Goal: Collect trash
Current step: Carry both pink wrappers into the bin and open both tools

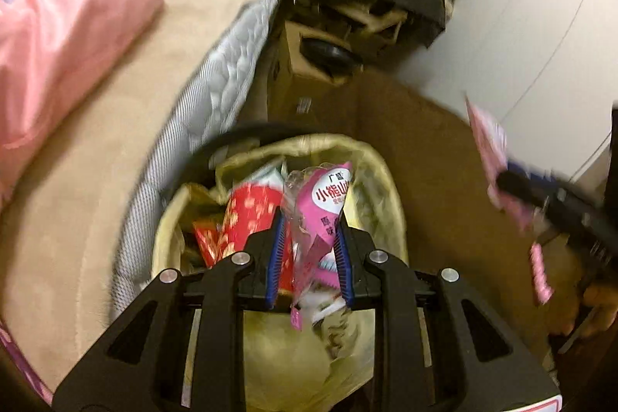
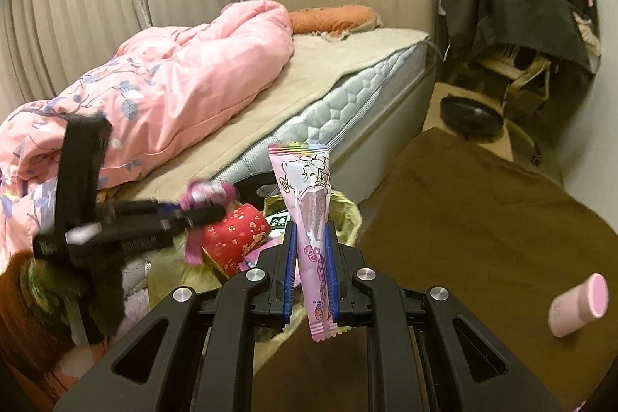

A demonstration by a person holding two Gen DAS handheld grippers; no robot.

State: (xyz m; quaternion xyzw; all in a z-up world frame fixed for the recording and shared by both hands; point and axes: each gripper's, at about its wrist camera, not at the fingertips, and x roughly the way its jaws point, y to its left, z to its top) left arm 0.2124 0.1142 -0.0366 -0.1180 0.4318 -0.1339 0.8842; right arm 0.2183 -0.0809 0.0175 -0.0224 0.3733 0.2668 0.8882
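My left gripper [image 1: 309,222] is shut on a crumpled pink snack wrapper [image 1: 328,203] with clear plastic and holds it over the trash bin [image 1: 382,165], which has a yellowish liner. A red patterned package [image 1: 247,215] lies in the bin. My right gripper [image 2: 312,228] is shut on a long pink candy wrapper [image 2: 309,195], held upright just right of the bin [image 2: 347,207]. In the right wrist view the left gripper [image 2: 208,207] is blurred over the bin. In the left wrist view the right gripper [image 1: 506,180] is blurred at the right with its wrapper [image 1: 488,138].
A bed [image 2: 347,64] with a pink quilt [image 2: 174,76] runs along the left of the bin. A pink bottle [image 2: 579,304] lies on the brown floor at the right. Cardboard boxes [image 1: 301,76] and a chair draped in black clothes [image 2: 502,2] stand beyond.
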